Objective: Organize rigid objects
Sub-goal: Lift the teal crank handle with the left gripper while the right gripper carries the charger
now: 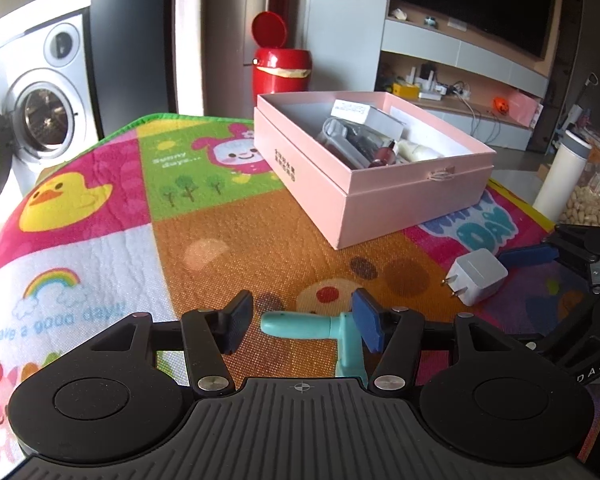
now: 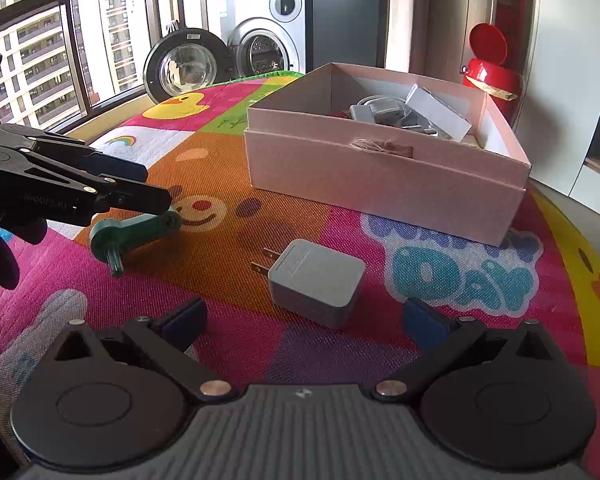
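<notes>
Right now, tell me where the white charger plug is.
The charger plug lies flat on the play mat, just ahead of the open right claw in its own view. The pink box sits behind it and the green crank handle lies to its left.

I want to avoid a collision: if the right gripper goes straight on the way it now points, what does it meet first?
Most likely the white charger, lying on the mat just ahead of the open right gripper. The pink box stands behind it.
</notes>
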Demonstrator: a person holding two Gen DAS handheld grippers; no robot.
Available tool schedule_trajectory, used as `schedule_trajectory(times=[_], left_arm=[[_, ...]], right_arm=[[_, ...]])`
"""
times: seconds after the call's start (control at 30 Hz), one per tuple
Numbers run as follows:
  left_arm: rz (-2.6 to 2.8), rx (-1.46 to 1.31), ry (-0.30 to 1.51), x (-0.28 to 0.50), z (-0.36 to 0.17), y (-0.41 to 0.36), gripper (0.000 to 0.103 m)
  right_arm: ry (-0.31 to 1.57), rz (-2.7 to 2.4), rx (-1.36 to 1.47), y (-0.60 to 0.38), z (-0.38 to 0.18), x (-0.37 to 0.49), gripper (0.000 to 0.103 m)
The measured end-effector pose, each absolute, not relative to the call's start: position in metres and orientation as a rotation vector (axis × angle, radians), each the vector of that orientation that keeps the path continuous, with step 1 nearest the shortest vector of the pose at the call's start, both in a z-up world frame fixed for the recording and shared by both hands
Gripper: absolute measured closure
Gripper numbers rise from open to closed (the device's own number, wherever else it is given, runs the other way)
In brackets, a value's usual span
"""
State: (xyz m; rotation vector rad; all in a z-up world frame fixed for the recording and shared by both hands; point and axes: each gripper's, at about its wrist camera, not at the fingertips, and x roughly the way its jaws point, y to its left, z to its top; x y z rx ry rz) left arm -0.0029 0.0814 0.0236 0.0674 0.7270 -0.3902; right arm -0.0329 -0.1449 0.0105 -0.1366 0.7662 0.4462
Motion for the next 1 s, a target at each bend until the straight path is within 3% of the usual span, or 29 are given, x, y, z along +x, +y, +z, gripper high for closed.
schedule_trajectory(times=[0.73,1.0], left_arm=[[-0.377,-0.009,0.696,-0.026,0.025,0.093,0.044],[-0.368,0.028,0.808,-0.036,0.017,0.078,0.047]], right_arm=[[0.766,0.447,-0.136,-0.145,0.010,-0.033,0.000],[0.765,0.444,-0.136,-0.145,0.010,-0.033,0.000]])
